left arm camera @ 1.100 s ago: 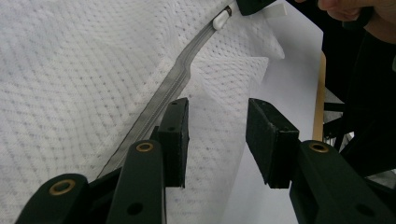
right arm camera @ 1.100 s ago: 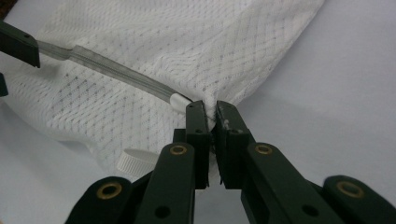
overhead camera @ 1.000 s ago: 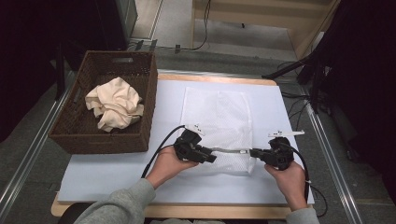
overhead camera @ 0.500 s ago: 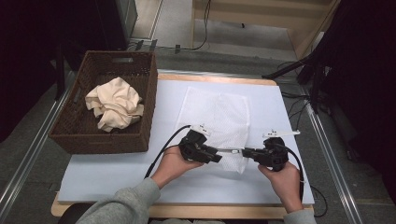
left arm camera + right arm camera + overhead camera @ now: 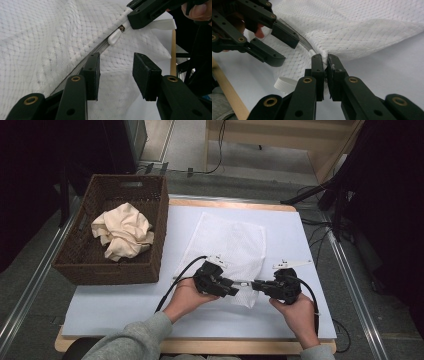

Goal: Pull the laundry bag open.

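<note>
Right claw (image 5: 325, 65) is pinching the zipper pull (image 5: 115, 37) on the mesh bag (image 5: 227, 245) near the table's front edge; left claw (image 5: 117, 72) is gaping open. Clamp the bag beside the zipper first, then pull straight along it.

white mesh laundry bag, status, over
Right gripper shut on white mesh laundry bag at its zipper pull. Left gripper open beside the zipper. Nothing in the way.

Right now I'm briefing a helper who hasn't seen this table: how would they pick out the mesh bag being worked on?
Start at the white table mat, to the right of the brown wicker basket. The white mesh bag lies flat mid-mat, its near zipper edge between the left gripper and right gripper. Unlike the crumpled cream cloth in the basket, it is flat, netted and zippered.
</note>
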`<action>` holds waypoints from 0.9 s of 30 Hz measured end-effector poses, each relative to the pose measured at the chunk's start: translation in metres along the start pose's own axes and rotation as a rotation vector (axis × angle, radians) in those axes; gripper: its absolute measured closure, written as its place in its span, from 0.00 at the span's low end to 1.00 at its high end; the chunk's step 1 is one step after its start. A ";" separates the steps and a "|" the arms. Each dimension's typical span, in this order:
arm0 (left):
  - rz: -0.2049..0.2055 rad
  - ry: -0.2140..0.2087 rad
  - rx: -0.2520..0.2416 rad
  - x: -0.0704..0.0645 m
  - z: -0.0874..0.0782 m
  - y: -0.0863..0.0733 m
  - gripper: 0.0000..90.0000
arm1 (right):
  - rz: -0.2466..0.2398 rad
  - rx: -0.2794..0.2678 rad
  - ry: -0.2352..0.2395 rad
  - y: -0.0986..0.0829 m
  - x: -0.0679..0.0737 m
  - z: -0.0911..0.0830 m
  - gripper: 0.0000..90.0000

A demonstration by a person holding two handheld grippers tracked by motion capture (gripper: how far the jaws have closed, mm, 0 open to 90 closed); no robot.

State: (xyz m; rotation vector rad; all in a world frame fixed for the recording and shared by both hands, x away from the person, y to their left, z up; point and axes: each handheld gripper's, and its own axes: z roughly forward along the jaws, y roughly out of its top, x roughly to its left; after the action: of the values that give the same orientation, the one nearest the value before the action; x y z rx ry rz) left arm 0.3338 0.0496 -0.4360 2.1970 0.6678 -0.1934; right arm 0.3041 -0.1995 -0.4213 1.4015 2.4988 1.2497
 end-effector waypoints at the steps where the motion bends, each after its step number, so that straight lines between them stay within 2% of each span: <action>1: 0.001 0.005 0.006 0.000 0.001 0.000 0.64 | -0.002 0.000 0.006 0.000 0.000 0.001 0.95; 4: 0.002 -0.003 0.008 0.001 0.005 0.001 0.66 | -0.009 0.004 0.016 0.000 0.001 0.002 0.95; 9: 0.010 0.007 0.016 0.000 0.010 0.001 0.70 | -0.021 -0.004 0.040 0.001 0.004 0.002 0.95; 13: 0.001 0.003 0.009 0.001 0.010 0.000 0.73 | -0.032 -0.001 0.054 0.001 0.006 0.003 0.95; 17: -0.004 -0.017 0.001 0.000 0.009 0.001 0.77 | -0.030 -0.001 0.064 0.002 0.008 0.005 0.95; 23: -0.019 -0.030 0.009 -0.001 0.009 0.001 0.83 | -0.021 -0.004 0.060 0.003 0.009 0.007 0.95; 27: -0.014 -0.055 0.000 -0.003 0.008 0.001 0.87 | -0.021 0.002 0.053 0.003 0.009 0.008 0.95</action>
State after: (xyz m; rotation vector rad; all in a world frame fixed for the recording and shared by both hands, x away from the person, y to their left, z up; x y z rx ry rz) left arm 0.3324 0.0416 -0.4398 2.1791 0.6532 -0.2603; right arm 0.3035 -0.1869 -0.4217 1.3569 2.5423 1.2986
